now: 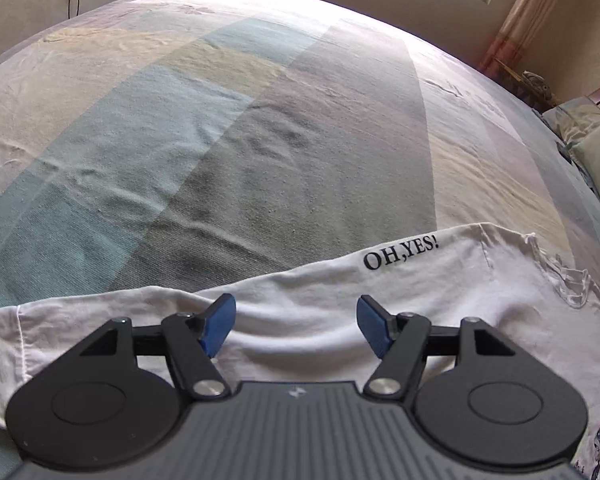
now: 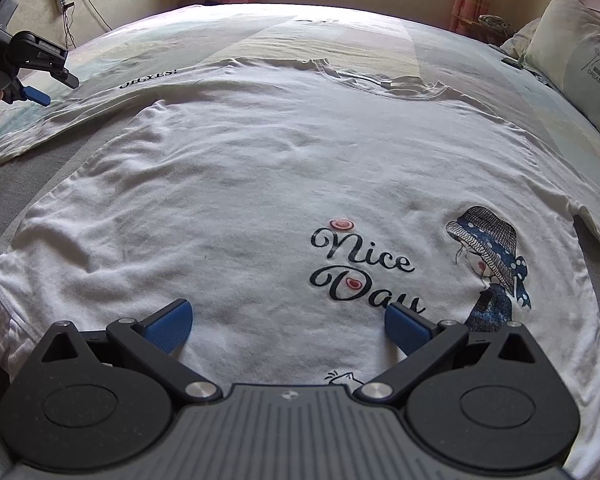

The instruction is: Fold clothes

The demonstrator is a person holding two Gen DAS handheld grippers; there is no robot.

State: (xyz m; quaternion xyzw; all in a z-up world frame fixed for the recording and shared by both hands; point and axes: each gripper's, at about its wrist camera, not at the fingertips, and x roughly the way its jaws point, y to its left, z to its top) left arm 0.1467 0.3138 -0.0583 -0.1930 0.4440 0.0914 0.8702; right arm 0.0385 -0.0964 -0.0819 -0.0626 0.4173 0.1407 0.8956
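A white T-shirt (image 2: 260, 168) lies spread flat on the bed, printed with "Nice Day" and a girl in a hat. Its left sleeve (image 1: 380, 292), marked "OH,YES!", stretches out to the side. My right gripper (image 2: 290, 326) hovers open over the shirt's lower front with nothing between its blue pads. My left gripper (image 1: 296, 328) is open just above the sleeve, holding nothing. In the right wrist view the left gripper (image 2: 40, 88) shows at the far left, held by a hand, above that sleeve.
The bed (image 1: 220, 120) carries a pastel patchwork sheet. Pillows (image 2: 580, 56) sit at the right edge. Curtains (image 1: 528, 12) and a window are behind, and cables (image 2: 64, 4) hang on the far wall.
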